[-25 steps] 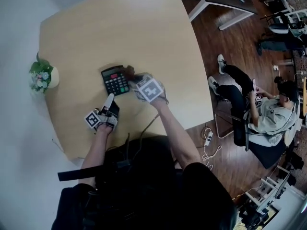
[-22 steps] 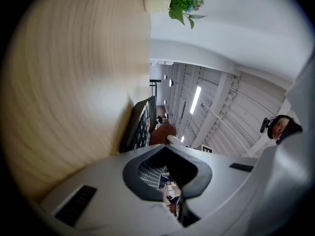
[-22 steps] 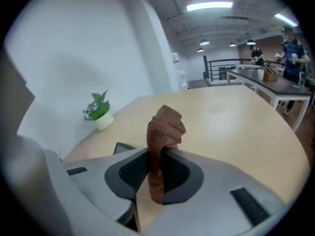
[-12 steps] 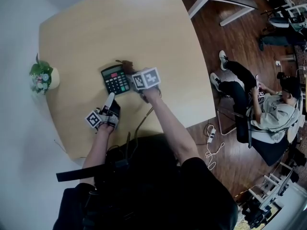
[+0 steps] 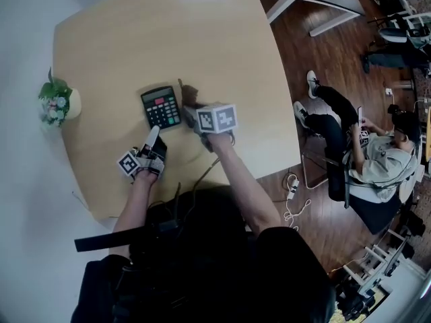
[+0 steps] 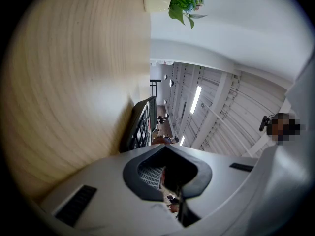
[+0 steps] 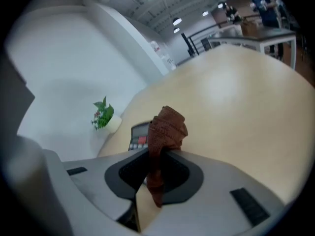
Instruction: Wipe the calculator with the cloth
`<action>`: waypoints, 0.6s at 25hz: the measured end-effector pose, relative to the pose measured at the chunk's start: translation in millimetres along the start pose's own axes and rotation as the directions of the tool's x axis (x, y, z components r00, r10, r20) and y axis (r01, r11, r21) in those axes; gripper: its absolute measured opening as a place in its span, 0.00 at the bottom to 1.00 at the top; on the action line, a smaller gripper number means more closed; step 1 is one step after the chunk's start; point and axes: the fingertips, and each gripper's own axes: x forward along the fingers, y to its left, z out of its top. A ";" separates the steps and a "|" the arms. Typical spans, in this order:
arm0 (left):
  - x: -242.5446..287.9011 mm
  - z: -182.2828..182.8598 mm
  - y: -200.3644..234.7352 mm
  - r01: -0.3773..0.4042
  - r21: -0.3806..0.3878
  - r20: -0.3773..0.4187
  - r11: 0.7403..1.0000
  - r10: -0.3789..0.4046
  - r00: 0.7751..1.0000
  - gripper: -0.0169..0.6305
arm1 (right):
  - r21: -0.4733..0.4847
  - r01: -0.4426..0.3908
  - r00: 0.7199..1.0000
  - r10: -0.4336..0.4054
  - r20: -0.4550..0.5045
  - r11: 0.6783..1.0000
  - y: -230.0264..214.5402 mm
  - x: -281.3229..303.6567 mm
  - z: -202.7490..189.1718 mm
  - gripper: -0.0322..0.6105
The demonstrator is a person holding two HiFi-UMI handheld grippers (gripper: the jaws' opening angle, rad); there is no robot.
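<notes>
Calculator: lies flat near the middle of the table, keys up, with its display end towards the far rim. All positions below are given from it.

The cloth, a bunched brown wad, hangs just beside the calculator's right edge, near the far corner. Whether it touches the casing cannot be told. The right gripper has its jaws pressed together on the cloth. A tuft stands out past the tips and a tail hangs behind them.

The left gripper sits near the calculator's near edge, with its tips pointing at that edge but apart from it. Its jaws are closed together with nothing between them.

A potted plant stands well to the calculator's left, at the table's left edge beside the white wall. Beyond the calculator's far edge, open tabletop runs to the far rim. To its right, a broad open strip reaches the table's rounded right edge. Past that edge is dark wooden floor, where a seated person is well apart.
</notes>
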 end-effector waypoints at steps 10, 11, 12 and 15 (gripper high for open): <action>0.1 -2.0 2.3 -0.003 0.003 -0.005 1.000 0.003 1.000 0.05 | 0.071 -0.030 0.999 0.032 -0.026 0.997 -9.0 45.9 15.6 0.16; 0.5 -1.9 2.3 -0.004 0.003 -0.006 1.000 0.004 1.000 0.06 | 0.099 -0.029 0.999 0.032 -0.031 0.995 -7.0 39.2 1.6 0.16; 0.3 -1.9 2.2 -0.006 0.003 -0.006 1.000 0.006 1.000 0.06 | 0.122 -0.032 0.999 0.037 -0.038 0.992 -3.4 32.2 -12.6 0.16; 0.6 -1.9 0.9 -0.005 0.001 -0.002 1.000 0.005 1.000 0.06 | 0.188 -0.061 0.994 0.076 -0.075 0.980 13.4 13.4 -57.9 0.16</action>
